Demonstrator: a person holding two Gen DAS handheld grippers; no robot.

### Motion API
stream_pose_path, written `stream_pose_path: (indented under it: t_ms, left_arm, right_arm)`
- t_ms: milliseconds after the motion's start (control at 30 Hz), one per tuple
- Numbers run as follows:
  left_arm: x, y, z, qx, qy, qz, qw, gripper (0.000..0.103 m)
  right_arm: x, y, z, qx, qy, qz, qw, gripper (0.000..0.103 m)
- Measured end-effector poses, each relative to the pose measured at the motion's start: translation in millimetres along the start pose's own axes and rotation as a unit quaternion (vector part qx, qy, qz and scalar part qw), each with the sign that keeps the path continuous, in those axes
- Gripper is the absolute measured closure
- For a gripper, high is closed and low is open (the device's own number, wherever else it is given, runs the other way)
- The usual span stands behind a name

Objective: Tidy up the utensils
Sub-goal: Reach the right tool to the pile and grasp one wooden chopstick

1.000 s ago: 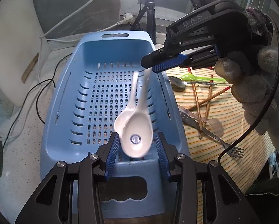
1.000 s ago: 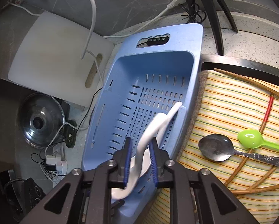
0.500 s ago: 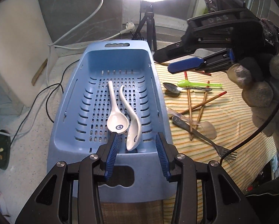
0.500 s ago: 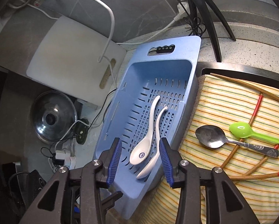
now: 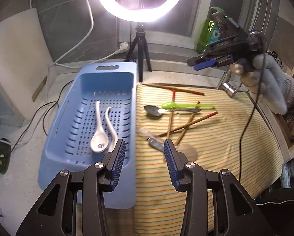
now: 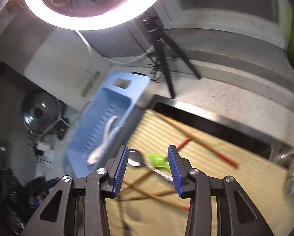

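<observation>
Blue basket (image 5: pixel 54 137), two white spoons (image 5: pixel 99 129) lengthwise inside, bowls nearest; both tools parted, empty.

We noted a matt blue perforated plastic basket (image 5: pixel 54 137), two glossy white ceramic-looking spoons (image 5: pixel 99 129), a striped woven cloth (image 5: pixel 215 157), and a shiny metal spoon (image 5: pixel 152 110).

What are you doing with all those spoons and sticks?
Tidying up! A person holds a claw in each hand. Two white spoons already lie in the blue basket. The left claw and right claw are both open and empty, over the striped cloth, where the green spoon, metal spoon and chopsticks wait.
</observation>
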State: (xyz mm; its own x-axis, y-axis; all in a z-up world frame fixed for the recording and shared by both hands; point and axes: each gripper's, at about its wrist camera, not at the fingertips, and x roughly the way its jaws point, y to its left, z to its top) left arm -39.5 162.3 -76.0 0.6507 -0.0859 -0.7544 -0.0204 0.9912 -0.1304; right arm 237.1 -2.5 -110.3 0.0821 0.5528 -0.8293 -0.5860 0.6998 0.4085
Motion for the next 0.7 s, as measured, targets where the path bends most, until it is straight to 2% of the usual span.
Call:
stream_pose_path:
  t_ms: [200, 267, 333, 500, 700]
  left_arm:
    - [12.5, -19.6, 5.8, -0.009, 0.007, 0.000, 0.9999, 0.064]
    - [15.8, -22.5, 5.8, -0.009, 0.013, 0.003, 0.9999, 0.064]
    - [19.1, -24.0, 5.3, -0.010, 0.019, 0.006, 0.9998, 0.064]
    - [27.4, -21.7, 4.4, -0.017, 0.031, 0.011, 0.9993, 0.064]
    - [33.4, -21.6, 4.8, -0.022, 0.036, 0.008, 0.9991, 0.064]
  right_arm:
    - [38.4, -33.8, 19.2, -0.042, 0.058, -0.027, 0.997, 0.066]
    - [56.1, -43.4, 22.2, -0.055, 0.079, -0.036, 0.995, 0.070]
    - [68.1, -51.2, 23.6, -0.068, 0.088, -0.043, 0.993, 0.074]
    - [88.2, -57.4, 23.4, -0.098, 0.109, -0.051, 0.988, 0.075]
    - [106.1, -54.1, 17.8, -0.143, 0.132, -0.075, 0.978, 0.085]
